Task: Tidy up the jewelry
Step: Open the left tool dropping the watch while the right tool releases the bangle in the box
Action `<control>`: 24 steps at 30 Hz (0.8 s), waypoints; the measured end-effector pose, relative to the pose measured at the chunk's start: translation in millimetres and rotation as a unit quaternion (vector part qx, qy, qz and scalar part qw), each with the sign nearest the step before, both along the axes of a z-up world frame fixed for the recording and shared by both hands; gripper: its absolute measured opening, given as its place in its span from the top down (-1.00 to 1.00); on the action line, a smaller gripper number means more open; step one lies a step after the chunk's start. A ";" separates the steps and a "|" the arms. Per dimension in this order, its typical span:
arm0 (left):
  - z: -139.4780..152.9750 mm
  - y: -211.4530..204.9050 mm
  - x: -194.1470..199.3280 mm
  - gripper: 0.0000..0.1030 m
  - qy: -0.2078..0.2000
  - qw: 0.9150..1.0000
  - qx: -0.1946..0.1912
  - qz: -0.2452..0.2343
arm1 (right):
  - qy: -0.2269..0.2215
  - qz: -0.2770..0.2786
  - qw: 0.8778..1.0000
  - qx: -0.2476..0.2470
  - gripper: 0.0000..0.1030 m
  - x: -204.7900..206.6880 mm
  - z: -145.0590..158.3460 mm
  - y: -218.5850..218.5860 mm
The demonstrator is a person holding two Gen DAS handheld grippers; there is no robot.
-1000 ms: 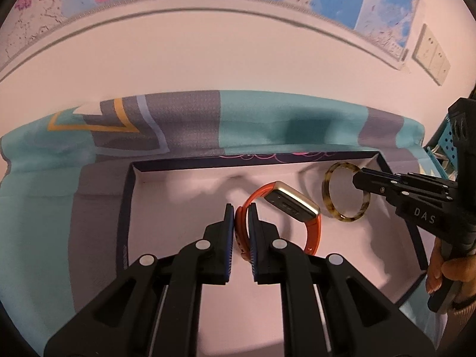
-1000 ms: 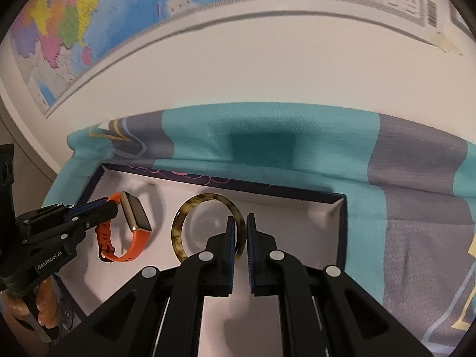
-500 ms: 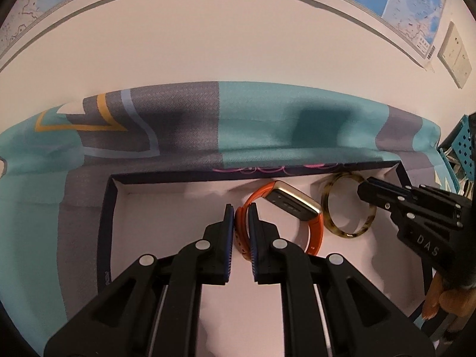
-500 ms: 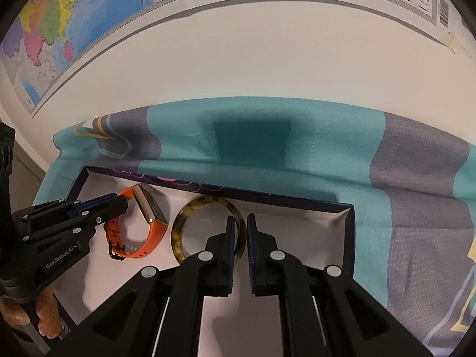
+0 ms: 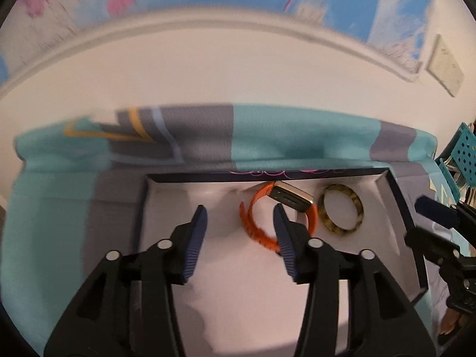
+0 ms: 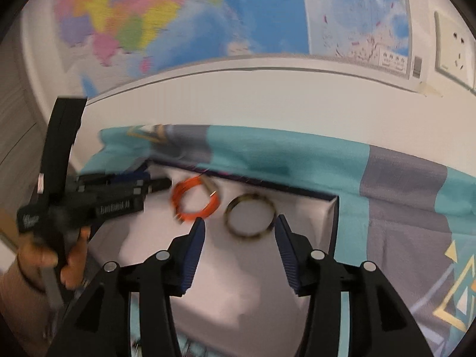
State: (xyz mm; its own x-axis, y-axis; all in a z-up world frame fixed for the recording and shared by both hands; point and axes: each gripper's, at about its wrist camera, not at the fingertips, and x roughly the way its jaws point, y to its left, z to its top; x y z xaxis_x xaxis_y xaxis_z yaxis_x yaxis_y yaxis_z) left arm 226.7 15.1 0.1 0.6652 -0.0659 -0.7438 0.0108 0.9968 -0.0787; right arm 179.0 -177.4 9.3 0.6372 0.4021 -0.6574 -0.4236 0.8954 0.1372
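Your left gripper (image 5: 239,218) and right gripper (image 6: 239,230) have both just opened from a pinch to roughly half spread, and neither has hold of anything. A second ago the left pads were closed on the strap of the orange watch (image 5: 261,226) and the right pads on the rim of the tortoiseshell bangle (image 6: 250,218). Both pieces now lie free on the white floor of the dark-rimmed tray (image 5: 142,208), side by side near its far wall, watch to the left of bangle, apparently just apart. In my judgement that is both items placed and released. The bangle sits beyond and between the right fingertips; the watch lies partly behind the left gripper's right finger (image 5: 285,238).

Around the tray: a teal and grey cloth (image 5: 297,134) beneath it, a wall map (image 6: 208,15) above, a socket plate (image 6: 453,49) to the right, a perforated teal basket (image 5: 464,154) at the left view's edge.

Obstructions: the tray walls, and the left finger close to the watch strap as you withdraw
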 end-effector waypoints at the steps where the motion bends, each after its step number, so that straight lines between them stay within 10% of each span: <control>1: 6.5 0.8 -14.2 0.01 -0.019 1.000 0.005 -0.004 | -0.006 0.010 1.000 -0.001 0.09 -13.5 0.7 -2.7; 24: -31.6 -4.7 -171.0 -0.11 -0.032 0.995 -0.013 -0.098 | 0.028 0.092 0.995 -0.030 0.28 -132.8 -53.9 0.1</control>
State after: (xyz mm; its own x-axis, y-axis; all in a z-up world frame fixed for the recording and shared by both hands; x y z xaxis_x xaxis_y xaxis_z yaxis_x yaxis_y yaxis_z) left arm 55.7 10.4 -31.5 0.6832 -0.2187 -0.6967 0.2114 0.9725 -0.0980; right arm 46.1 -177.3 -44.6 0.5179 0.4675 -0.7164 -0.5751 0.8103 0.1130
